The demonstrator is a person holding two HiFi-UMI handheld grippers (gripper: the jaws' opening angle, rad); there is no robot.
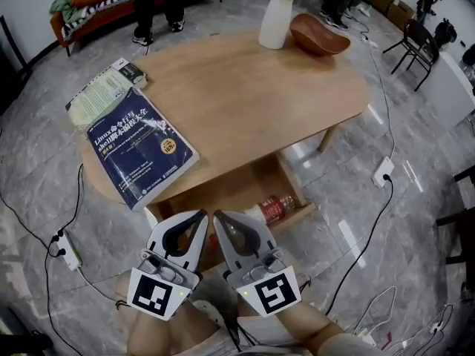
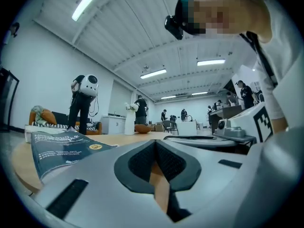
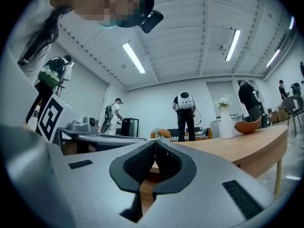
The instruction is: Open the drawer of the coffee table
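While both tools hang shut and empty just short of the coffee table, the drawer point(image 1: 226, 191) already stands pulled out from under the tabletop point(image 1: 252, 95), directly ahead of and below their tips. The left tool point(image 1: 199, 219) and right tool point(image 1: 223, 219) sit side by side, tips nearly touching each other. Each tool's own view shows its ribbed pads pressed together with nothing between them (left tool point(image 2: 154, 142), right tool point(image 3: 154, 142)).

A bottle point(image 1: 271, 208) with a red label lies in the drawer, just ahead and to the right of the right tool. A blue book point(image 1: 141, 147) overhangs the tabletop edge ahead-left of the left tool. A white vase point(image 1: 276, 17) and a brown bowl point(image 1: 319, 35) stand at the far end, well apart from both.

The drawer looks like thin wooden board: stiff, fairly light, likely to slide easily, though the loose bottle may roll if it is jerked. No handle shows, and the tools hide much of the front panel. The sensible hold, should it need drawing further, is the top edge of that front panel, pinched near its middle so the box runs straight and does not rack. Judged from how it lies, the opening appears largely done.
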